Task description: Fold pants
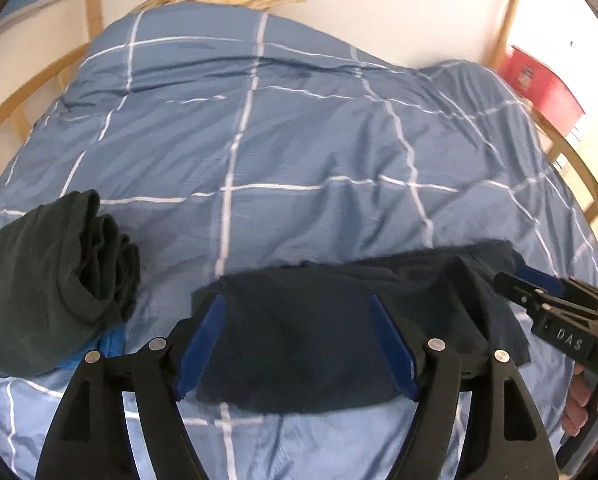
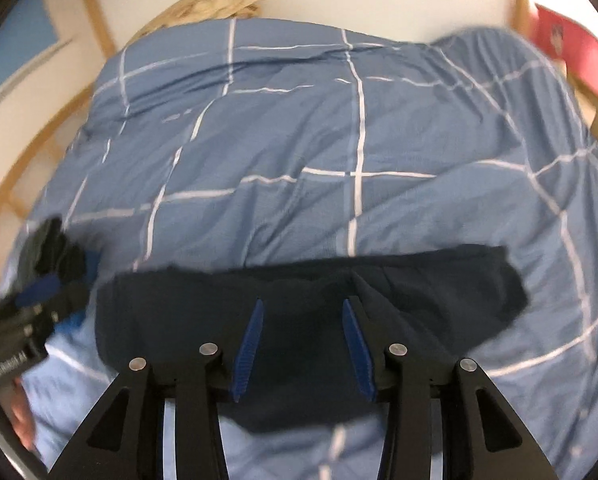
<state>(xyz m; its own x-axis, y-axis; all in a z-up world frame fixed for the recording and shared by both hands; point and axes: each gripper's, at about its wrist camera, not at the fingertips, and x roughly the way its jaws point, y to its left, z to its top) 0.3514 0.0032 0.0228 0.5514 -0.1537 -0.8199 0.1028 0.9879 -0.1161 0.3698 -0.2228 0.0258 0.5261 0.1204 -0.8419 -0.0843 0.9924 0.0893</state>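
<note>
Apparently a fold is just finished: both the left gripper (image 1: 295, 344) and right gripper (image 2: 303, 344) hover with fingers spread, pinching nothing, above the navy pants (image 1: 299, 344) low in frame on the bed (image 1: 299, 140), so next comes lifting clear or re-gripping an edge.

Open duvet (image 1: 299, 140) beyond folded pants (image 1: 299, 340)

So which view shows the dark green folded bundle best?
The left wrist view: the bundle lies sharp and whole on the duvet. The right wrist view shows only a blurred dark scrap at its left edge, behind the other gripper.

Black left gripper (image 1: 295, 344), blue-padded jaws, silver pivot screws.
</note>
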